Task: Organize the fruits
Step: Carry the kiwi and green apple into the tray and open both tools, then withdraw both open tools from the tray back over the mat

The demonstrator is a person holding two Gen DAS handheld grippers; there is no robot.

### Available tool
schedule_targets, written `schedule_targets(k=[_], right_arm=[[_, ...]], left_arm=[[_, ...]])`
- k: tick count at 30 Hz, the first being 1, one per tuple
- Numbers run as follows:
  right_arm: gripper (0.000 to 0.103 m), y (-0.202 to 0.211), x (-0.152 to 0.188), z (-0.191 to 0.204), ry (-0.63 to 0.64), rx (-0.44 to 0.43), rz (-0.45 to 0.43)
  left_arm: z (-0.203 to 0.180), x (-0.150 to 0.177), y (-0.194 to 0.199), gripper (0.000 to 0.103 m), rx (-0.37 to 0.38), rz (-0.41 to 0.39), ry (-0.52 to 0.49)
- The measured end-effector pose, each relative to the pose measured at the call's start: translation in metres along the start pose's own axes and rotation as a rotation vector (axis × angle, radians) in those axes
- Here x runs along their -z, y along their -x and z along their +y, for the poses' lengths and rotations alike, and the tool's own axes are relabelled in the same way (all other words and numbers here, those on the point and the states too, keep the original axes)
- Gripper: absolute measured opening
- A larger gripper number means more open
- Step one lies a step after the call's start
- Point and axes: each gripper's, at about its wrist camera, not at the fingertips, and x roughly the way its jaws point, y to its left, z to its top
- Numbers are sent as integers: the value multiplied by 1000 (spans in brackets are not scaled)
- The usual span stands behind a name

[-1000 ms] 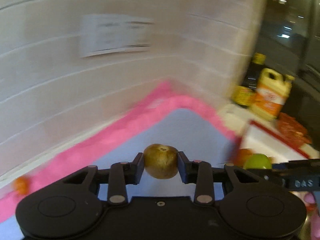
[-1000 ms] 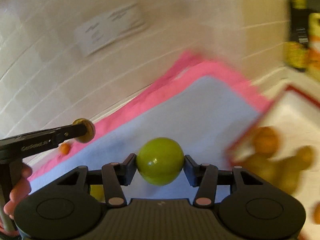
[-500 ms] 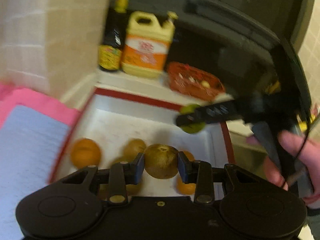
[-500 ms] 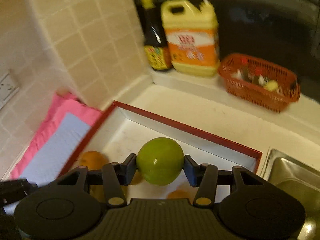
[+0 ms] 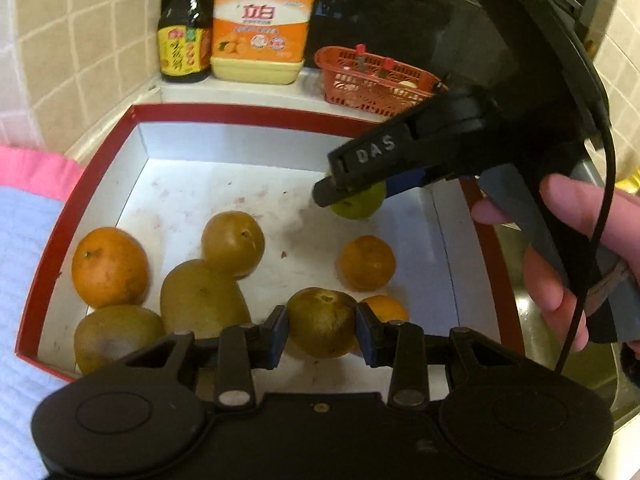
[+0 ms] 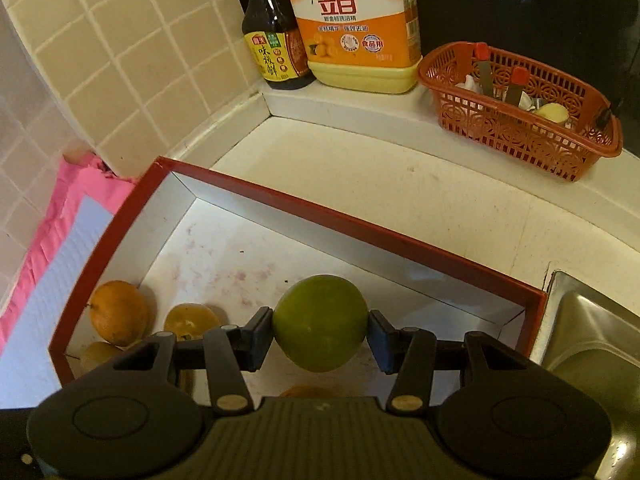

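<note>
My left gripper [image 5: 321, 324] is shut on a brownish-green fruit [image 5: 322, 320], held over the near part of a red-rimmed white box [image 5: 240, 114]. The box holds several oranges and brownish fruits, such as an orange [image 5: 109, 267] at the left. My right gripper [image 6: 320, 330] is shut on a green fruit [image 6: 320, 322], held over the box [image 6: 360, 226]. In the left wrist view the right gripper [image 5: 352, 190] reaches in from the right, its green fruit [image 5: 362, 202] partly hidden behind one finger.
A dark sauce bottle [image 6: 272, 40], a yellow detergent jug [image 6: 356, 28] and a red plastic basket [image 6: 520, 120] stand on the ledge behind the box. A steel sink [image 6: 592, 344] lies right of the box. A pink and pale blue mat [image 6: 52, 264] lies left.
Both grippers swung right from the mat by the tiled wall to over the box, each still holding its fruit. Both have since come lower and closer over the box.
</note>
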Motion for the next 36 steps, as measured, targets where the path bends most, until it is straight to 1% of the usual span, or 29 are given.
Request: schedule_targets(k=[3, 6, 9, 11, 15, 19, 22, 24, 25, 26, 27, 31, 33, 34, 36], right_arm=[[52, -5, 0, -1, -6, 1, 10], [53, -8, 2, -2, -3, 8, 16], [53, -7, 4, -3, -13, 10, 16], [55, 0, 5, -4, -20, 13, -2], [57, 18, 5, -4, -36, 5, -36], [59, 39, 6, -1, -55, 5, -76], [61, 52, 8, 6, -63, -6, -98], [63, 62, 9, 17, -54, -16, -117], [64, 67, 9, 25, -41, -22, -127], [66, 71, 9, 35, -27, -28, -137], [67, 74, 9, 45, -11, -36, -145], [71, 91, 11, 96, 73, -93, -177], [79, 98, 12, 126, 121, -122, -194], [81, 102, 13, 140, 142, -137, -202], [87, 107, 16, 171, 186, -177, -209]], left_arm=[[1, 2, -4, 44, -40, 23, -11], [-1, 4, -2, 46, -42, 22, -12], [-3, 7, 4, 48, -26, 16, -10], [-6, 10, 11, 53, -28, 6, -17], [-8, 19, 31, 55, -20, -17, -17], [-9, 33, 59, 55, -29, -54, -14], [-7, 44, 83, 55, -39, -85, 8], [-5, 51, 99, 57, -61, -107, 27], [-3, 56, 110, 61, -78, -119, 46], [-1, 60, 118, 66, -91, -130, 62], [2, 64, 128, 68, -104, -143, 78], [21, 88, 170, 70, -191, -187, 155], [36, 102, 190, 75, -238, -203, 202], [45, 111, 201, 79, -266, -212, 233], [64, 129, 223, 79, -318, -232, 292]])
